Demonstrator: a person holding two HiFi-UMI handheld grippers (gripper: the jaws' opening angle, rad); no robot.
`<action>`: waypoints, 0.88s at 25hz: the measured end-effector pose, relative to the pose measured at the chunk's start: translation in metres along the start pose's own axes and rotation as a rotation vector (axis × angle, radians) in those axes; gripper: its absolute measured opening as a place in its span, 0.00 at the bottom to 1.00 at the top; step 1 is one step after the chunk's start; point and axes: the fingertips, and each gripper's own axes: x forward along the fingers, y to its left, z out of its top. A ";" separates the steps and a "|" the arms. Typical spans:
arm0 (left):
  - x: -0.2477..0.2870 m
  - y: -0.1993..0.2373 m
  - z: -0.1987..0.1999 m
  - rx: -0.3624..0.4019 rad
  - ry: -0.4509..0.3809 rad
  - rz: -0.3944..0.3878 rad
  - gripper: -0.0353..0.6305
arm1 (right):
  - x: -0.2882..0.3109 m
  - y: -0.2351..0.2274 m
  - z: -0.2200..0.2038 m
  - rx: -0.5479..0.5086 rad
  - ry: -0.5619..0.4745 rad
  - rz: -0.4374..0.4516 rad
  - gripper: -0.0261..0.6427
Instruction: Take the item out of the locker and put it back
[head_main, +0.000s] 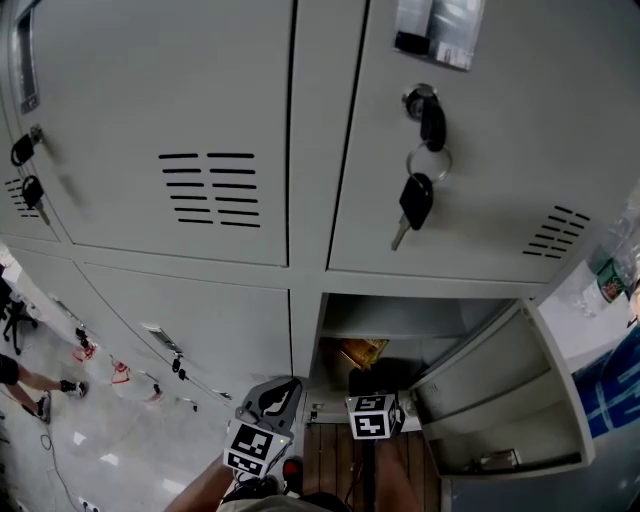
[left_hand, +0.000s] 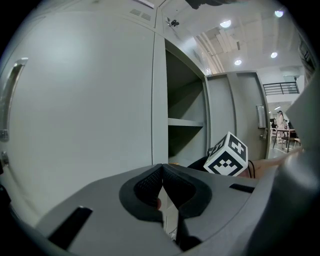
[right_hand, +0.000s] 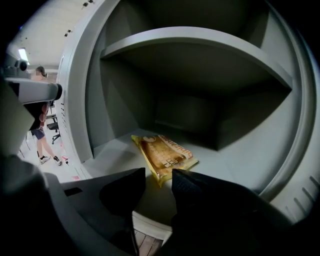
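Right gripper (right_hand: 159, 176), jaws apart, hovers at the mouth of the locker (right_hand: 235, 170); pickup seems in hand: push in, straddle the packet (right_hand: 162, 152), close.

Head view overhead, gripper views facing locker (head_main: 420, 315)

Golden-brown packet (right_hand: 162, 155) — pale grey locker (right_hand: 240, 167)

Golden packet (right_hand: 162, 154) flat on locker floor (right_hand: 120, 150)
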 end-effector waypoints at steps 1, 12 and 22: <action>0.000 0.000 0.000 0.000 0.000 0.001 0.09 | 0.000 0.000 0.001 -0.007 0.003 -0.003 0.30; 0.001 0.000 0.000 -0.003 0.000 0.012 0.09 | 0.003 -0.005 0.000 -0.092 0.029 -0.067 0.17; -0.001 0.001 -0.001 -0.005 -0.001 0.025 0.09 | 0.004 -0.009 -0.001 -0.109 0.037 -0.087 0.07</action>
